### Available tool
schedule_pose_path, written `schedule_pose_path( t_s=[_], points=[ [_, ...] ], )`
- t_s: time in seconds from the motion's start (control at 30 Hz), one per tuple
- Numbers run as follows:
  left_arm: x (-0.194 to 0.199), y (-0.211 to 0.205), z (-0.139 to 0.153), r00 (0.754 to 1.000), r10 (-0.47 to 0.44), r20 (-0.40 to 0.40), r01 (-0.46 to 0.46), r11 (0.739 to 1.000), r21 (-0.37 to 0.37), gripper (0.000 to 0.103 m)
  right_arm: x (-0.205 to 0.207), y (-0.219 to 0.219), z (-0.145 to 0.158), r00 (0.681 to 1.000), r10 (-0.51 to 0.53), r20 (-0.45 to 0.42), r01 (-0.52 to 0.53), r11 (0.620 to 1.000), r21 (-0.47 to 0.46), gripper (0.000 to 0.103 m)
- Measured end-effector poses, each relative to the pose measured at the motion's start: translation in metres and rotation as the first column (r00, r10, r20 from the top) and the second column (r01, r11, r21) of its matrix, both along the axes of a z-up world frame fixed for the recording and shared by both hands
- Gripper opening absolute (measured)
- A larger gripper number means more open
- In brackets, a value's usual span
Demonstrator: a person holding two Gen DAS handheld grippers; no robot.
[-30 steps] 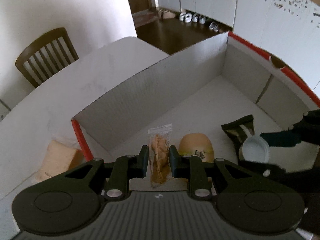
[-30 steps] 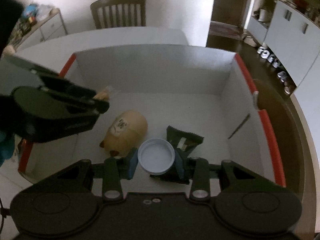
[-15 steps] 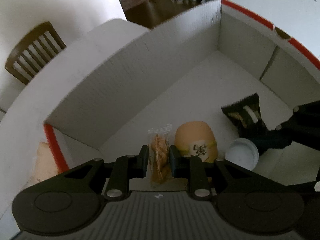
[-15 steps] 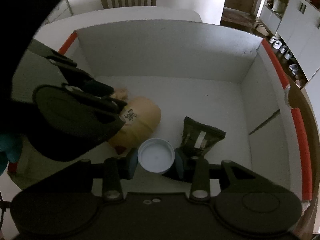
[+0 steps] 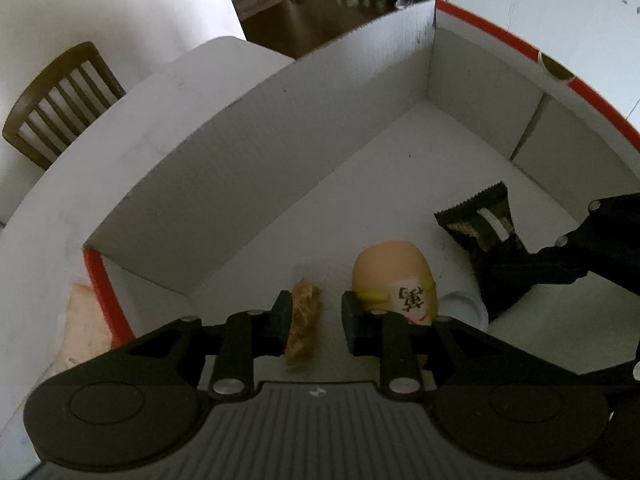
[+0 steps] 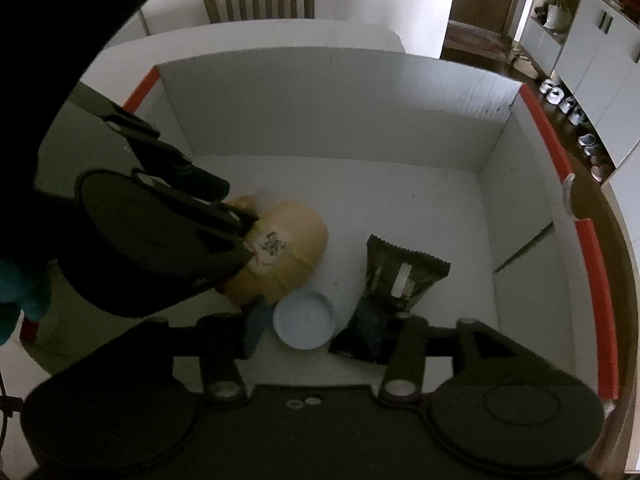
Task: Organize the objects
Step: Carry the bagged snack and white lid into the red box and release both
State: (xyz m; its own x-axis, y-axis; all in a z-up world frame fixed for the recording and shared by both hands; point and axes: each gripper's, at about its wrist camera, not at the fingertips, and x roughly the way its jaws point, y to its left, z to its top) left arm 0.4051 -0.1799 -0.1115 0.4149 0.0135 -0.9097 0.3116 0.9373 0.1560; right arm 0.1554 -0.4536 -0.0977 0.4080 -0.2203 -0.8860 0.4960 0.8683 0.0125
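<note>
Left wrist view is showing four items lying on the floor of the white box [image 5: 304, 128]: the clear snack bag [image 5: 305, 322], the tan bread-shaped toy [image 5: 394, 280] with its printed label, the pale blue lid [image 6: 305, 319] and the dark foil packet [image 6: 400, 276]. The left gripper [image 5: 316, 326] is sitting low inside the box with its jaws apart; the snack bag is lying between them, close against the left jaw and clear of the right one, so I am reading it as just let go. Right wrist view is showing the right gripper [image 6: 316, 330] likewise spread, with the lid resting flat between its fingers and a visible gap on the left side, the packet lying just beside it. Progress, as I am judging it: both carried items are now deposited, and what is remaining is to draw both grippers out and fetch the sponge-like beige block [image 5: 82, 332] lying outside the red-edged wall on the counter [image 5: 120, 152] (anything further out is hidden from these views). Against the frame half a second earlier, both pairs of jaws are standing wider, where they were clamping bag and lid, and the lid is sitting down beside the toy.
</note>
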Motion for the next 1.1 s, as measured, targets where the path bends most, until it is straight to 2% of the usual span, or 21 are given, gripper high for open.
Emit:
schedule_pose_path(
  t_s=[0.2, 0.37, 0.5, 1.1],
  points=[
    [-0.009, 0.001, 0.014, 0.999, -0.008, 0.045, 0.010, 1.000, -0.026, 0.025, -0.012, 0.007, 0.014, 0.999, 0.011, 0.043, -0.010, 1.000, -0.025, 0.054],
    [-0.020, 0.006, 0.031, 0.997, -0.010, 0.072, 0.016, 0.996, -0.087, 0.025, -0.024, 0.011, 0.032, 0.996, 0.008, 0.094, -0.002, 0.998, -0.063, 0.055],
    [-0.034, 0.010, 0.045, 0.995, -0.005, 0.098, 0.018, 0.991, -0.132, 0.025, -0.033, 0.012, 0.043, 0.991, -0.007, 0.133, 0.015, 0.998, -0.058, 0.055],
    [-0.109, 0.063, 0.095, 0.976, 0.004, 0.218, 0.063, 0.952, -0.299, 0.025, -0.042, 0.064, 0.080, 0.979, -0.013, 0.202, 0.041, 0.990, -0.137, 0.058]
  ],
)
